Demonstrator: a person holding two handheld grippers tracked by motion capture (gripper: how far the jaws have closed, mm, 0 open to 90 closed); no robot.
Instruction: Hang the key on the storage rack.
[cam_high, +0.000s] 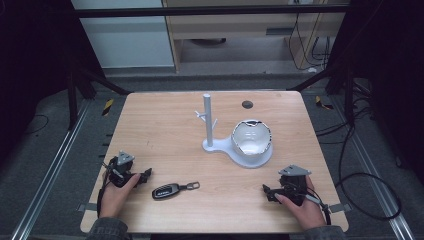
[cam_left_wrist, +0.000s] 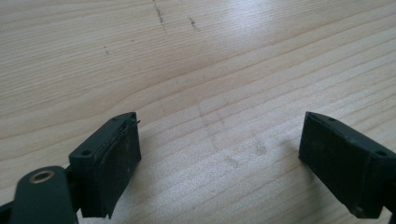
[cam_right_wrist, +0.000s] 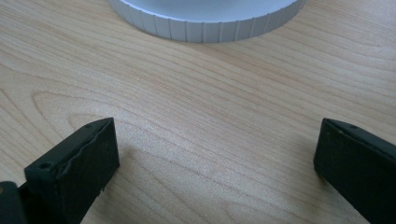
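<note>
Since the key fob (cam_high: 166, 191) lies flat on the desk (cam_high: 165, 130), its long axis running left to right with the ring end pointing right, it is reached soonest by the left gripper (cam_high: 146, 176) just beside it; the right gripper (cam_high: 266, 192) is placed well apart. Both pairs of fingers are spread and empty.

A black car key fob (cam_high: 168, 190) with a metal ring lies on the wooden counter (cam_high: 165, 130), just off the jaws of the left gripper (cam_high: 146, 176). The right gripper (cam_high: 267, 192) rests well apart, below the white stand (cam_high: 220, 145) holding a bowl (cam_high: 251, 138).
</note>
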